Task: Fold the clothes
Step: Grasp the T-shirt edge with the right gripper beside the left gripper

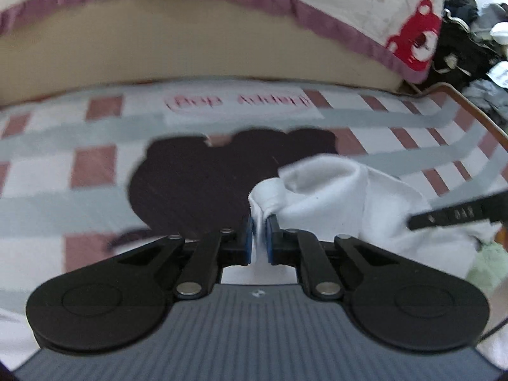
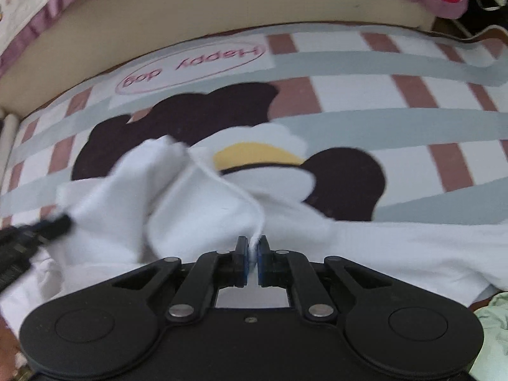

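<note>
A white garment [image 1: 343, 197] lies bunched over a checked blanket with a dark cartoon dog [image 1: 190, 177]. My left gripper [image 1: 260, 222] is shut on a folded white edge of the garment and holds it up. My right gripper [image 2: 252, 247] is shut on another white hem of the same garment [image 2: 197, 209]. The right gripper's finger shows at the right of the left wrist view [image 1: 457, 214]. The left gripper's finger shows at the left of the right wrist view [image 2: 35, 228]. The garment spreads flat to the right below the right gripper.
The blanket [image 2: 365, 95] covers a bed or mat, with a beige mattress side [image 1: 190, 44] behind it under a purple-frilled sheet [image 1: 333, 16] with a red bear. Dark clutter [image 1: 470, 38] sits far right. A pale green cloth [image 2: 495, 327] lies at the lower right.
</note>
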`<act>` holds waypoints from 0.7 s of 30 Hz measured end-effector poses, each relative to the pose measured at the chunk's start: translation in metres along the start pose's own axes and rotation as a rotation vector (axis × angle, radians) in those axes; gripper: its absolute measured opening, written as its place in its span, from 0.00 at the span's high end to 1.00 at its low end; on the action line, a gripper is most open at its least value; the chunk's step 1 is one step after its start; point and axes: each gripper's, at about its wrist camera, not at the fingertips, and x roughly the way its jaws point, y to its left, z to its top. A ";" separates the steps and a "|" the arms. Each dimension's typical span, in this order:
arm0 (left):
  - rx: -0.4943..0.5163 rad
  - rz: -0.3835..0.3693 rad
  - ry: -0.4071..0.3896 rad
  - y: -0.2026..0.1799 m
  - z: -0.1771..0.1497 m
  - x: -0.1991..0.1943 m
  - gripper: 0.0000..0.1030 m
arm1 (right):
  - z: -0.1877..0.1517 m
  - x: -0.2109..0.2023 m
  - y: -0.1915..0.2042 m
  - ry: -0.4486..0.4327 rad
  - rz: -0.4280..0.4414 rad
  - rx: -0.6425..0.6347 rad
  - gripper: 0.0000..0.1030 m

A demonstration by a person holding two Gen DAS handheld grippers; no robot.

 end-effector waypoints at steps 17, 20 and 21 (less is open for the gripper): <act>0.021 0.245 -0.072 0.043 0.046 -0.030 0.92 | 0.009 -0.028 0.017 -0.207 0.010 -0.091 0.92; 0.017 0.279 -0.093 0.051 0.049 -0.033 0.92 | 0.010 -0.029 0.018 -0.240 -0.012 -0.105 0.93; 0.015 0.287 -0.098 0.054 0.051 -0.033 0.92 | 0.010 -0.030 0.018 -0.251 -0.016 -0.103 0.93</act>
